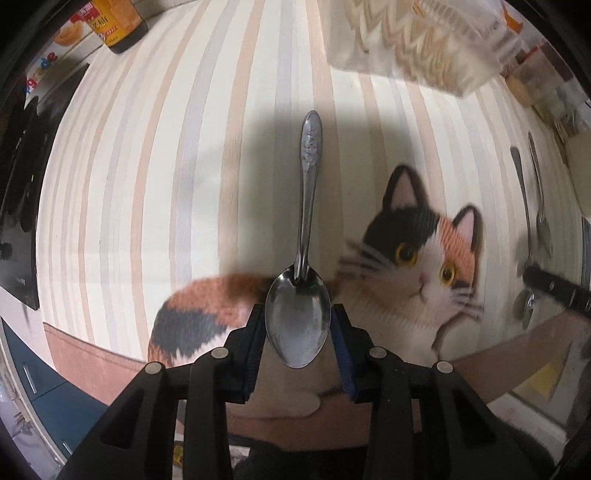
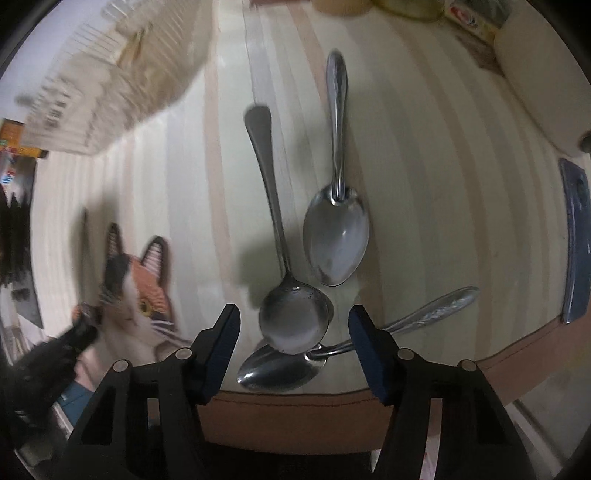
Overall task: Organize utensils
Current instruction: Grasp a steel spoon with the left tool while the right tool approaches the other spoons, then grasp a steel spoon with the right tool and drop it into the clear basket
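Note:
My left gripper (image 1: 297, 325) is shut on the bowl of a steel spoon with a patterned handle (image 1: 308, 192), which points away over the striped tablecloth (image 1: 147, 166). My right gripper (image 2: 293, 325) is open above three steel spoons near the table's front edge. A round-bowled spoon (image 2: 291, 317) lies between the fingers. A larger oval spoon (image 2: 336, 236) lies beyond it to the right. A patterned-handle spoon (image 2: 280, 369) lies crosswise under the round one. Two of these spoons also show at the right of the left wrist view (image 1: 543, 221).
A calico cat picture (image 1: 417, 258) is printed on the cloth between the two grippers. A clear ribbed container (image 1: 417, 40) stands at the back. A dark sauce bottle (image 1: 118, 26) stands far left. A blue object (image 2: 574, 240) lies at the right edge.

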Available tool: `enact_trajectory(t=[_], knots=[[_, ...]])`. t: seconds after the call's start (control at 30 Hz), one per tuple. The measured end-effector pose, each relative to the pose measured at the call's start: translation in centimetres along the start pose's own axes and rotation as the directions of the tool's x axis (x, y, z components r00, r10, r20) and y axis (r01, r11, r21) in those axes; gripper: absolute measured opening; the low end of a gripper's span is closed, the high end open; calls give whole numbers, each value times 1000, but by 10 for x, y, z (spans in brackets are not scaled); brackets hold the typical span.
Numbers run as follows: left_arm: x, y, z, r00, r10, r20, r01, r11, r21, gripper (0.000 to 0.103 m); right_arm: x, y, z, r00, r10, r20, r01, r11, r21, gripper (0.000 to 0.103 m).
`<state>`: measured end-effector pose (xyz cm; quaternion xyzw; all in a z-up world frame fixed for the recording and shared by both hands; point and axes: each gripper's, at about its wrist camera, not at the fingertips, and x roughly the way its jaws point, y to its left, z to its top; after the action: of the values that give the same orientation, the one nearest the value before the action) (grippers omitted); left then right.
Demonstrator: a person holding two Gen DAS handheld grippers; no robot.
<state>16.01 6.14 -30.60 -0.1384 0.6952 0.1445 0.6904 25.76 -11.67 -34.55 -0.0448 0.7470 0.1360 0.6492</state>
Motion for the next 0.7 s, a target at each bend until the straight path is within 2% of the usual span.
enact_trajectory(t=[0.07,0.13,0.17,0.2,0.33,0.37,0.43,0.7], knots=[[0,-3,4,1000,9,10,-9,1000,-3,31,2,12,-2,999,-49,17,50,997,-55,64],[1,-7,6,1000,9,13,-9,1000,-4,31,6,25,-6,992,-126,31,129,985,-116,61],[1,-7,6,1000,8,15,-8,1000,-8,31,7,30,-8,987,-157,43,161,977,-136,47],[2,-7,10,1000,6,15,-6,1000,-9,32,6,34,-11,984,-167,67,176,971,-160,44],[1,-1,13,1000,5,30,-5,1000,-12,31,6,35,-16,985,-150,82,162,975,-156,44],[-4,3,-2,999,5,37,-4,1000,-15,31,5,33,-17,986,-143,82,154,977,-149,44],[-12,8,-11,999,6,54,-4,1000,-27,32,3,31,-20,989,-119,83,129,983,-132,44],[-44,27,-11,994,-8,113,18,996,-86,31,-22,12,-28,993,-23,119,35,995,-93,43]])
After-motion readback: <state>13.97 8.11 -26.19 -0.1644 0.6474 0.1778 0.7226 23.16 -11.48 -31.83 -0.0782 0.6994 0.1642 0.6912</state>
